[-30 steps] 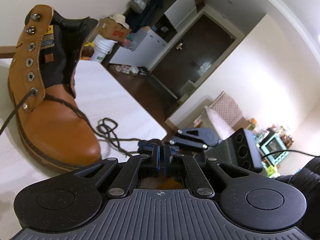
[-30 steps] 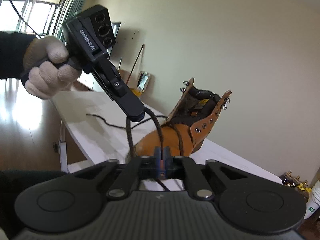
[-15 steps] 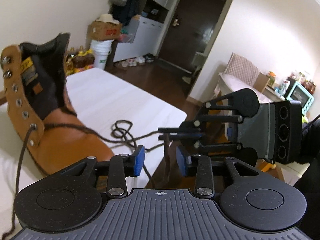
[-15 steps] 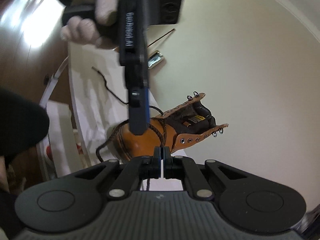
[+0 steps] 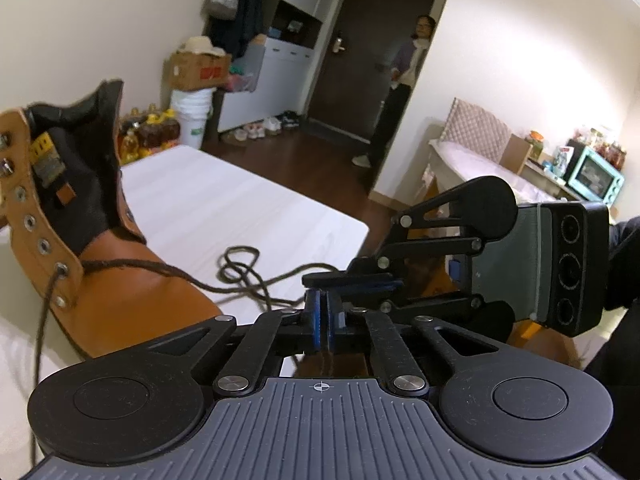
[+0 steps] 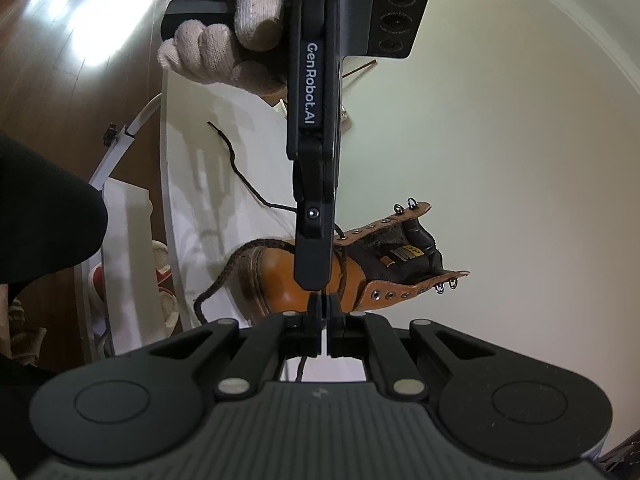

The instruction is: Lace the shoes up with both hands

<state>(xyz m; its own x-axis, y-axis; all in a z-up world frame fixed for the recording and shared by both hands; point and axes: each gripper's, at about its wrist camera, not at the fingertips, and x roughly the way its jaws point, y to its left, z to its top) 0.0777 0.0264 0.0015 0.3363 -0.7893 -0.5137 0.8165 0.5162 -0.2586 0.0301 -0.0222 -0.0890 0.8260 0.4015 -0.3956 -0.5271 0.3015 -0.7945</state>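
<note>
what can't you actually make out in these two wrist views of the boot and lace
- Left wrist view: the boot is cut off by the left edge.
- Left wrist view: where the lace ends, hidden behind the left gripper.
- Right wrist view: whether the right gripper pinches lace; the left gripper's finger blocks it.

The left wrist fisheye looks forward and slightly down along its own black two-finger gripper (image 5: 325,322), with the tan leather lace-up boot (image 5: 80,248) close at its left edge, the white table (image 5: 224,204) running away behind the boot, and a dark wooden door (image 5: 352,52) far beyond it. The right wrist fisheye is rolled sideways, so the same boot (image 6: 360,280) lies tipped just past its gripper (image 6: 325,320) against a plain cream wall (image 6: 500,140). Both views share the boot, the table and the dark brown lace (image 5: 240,268), and each shows the other gripper close in front of the boot.
</note>
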